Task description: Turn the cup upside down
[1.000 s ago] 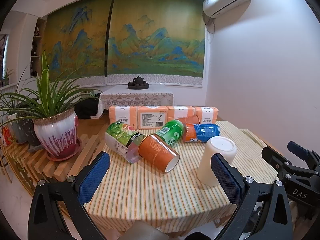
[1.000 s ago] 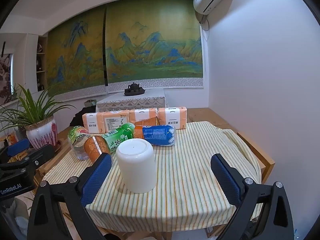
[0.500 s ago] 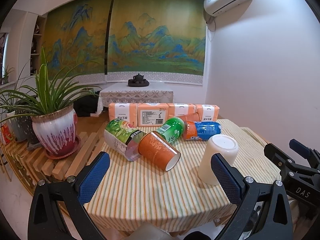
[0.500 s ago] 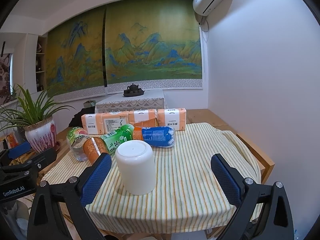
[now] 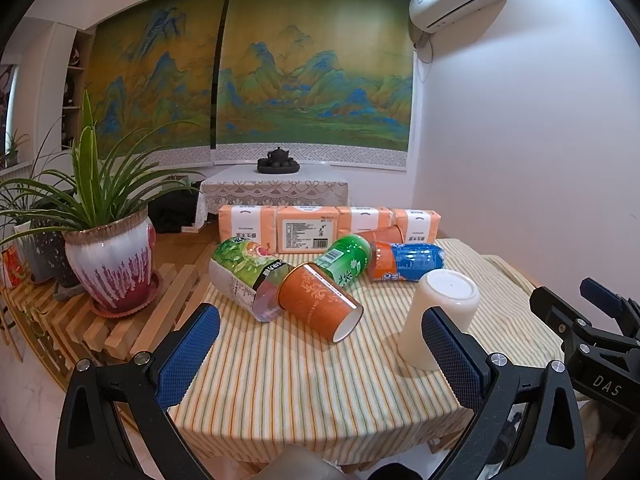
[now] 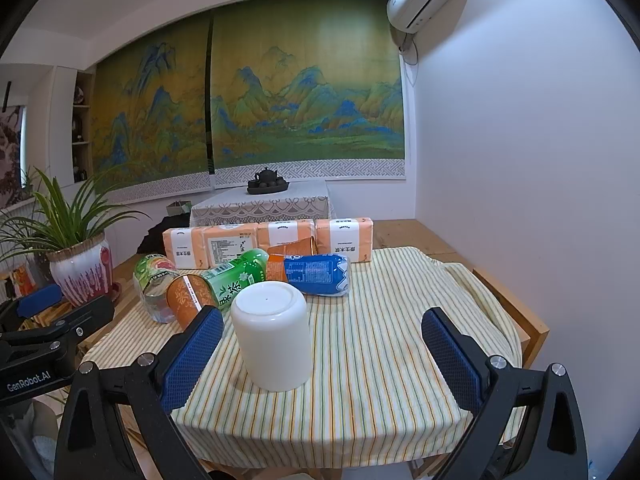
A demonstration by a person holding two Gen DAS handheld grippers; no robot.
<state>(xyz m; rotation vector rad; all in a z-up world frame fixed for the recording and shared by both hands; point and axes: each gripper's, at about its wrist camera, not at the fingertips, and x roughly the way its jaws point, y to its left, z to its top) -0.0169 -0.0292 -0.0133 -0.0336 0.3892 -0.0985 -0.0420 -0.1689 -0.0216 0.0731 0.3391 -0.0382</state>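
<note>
A white cup (image 6: 274, 336) stands upside down, base up, on the striped tablecloth (image 6: 380, 368); it also shows in the left wrist view (image 5: 438, 316). An orange paper cup (image 5: 320, 306) lies on its side among bottles. My left gripper (image 5: 320, 356) is open and empty, held back from the table's near edge, with its right finger in front of the white cup. My right gripper (image 6: 322, 360) is open and empty, the white cup standing just beyond its left finger.
A green tea bottle (image 5: 348, 260), a blue-orange bottle (image 5: 406, 261) and a clear bottle (image 5: 244, 274) lie on the cloth. Orange tissue packs (image 5: 304, 230) line the back. A potted plant (image 5: 108, 256) stands on slats at the left. A white wall is at the right.
Both grippers have drifted slightly back and up; the view of the table shifted a little. The white cup and the bottles have not moved.
</note>
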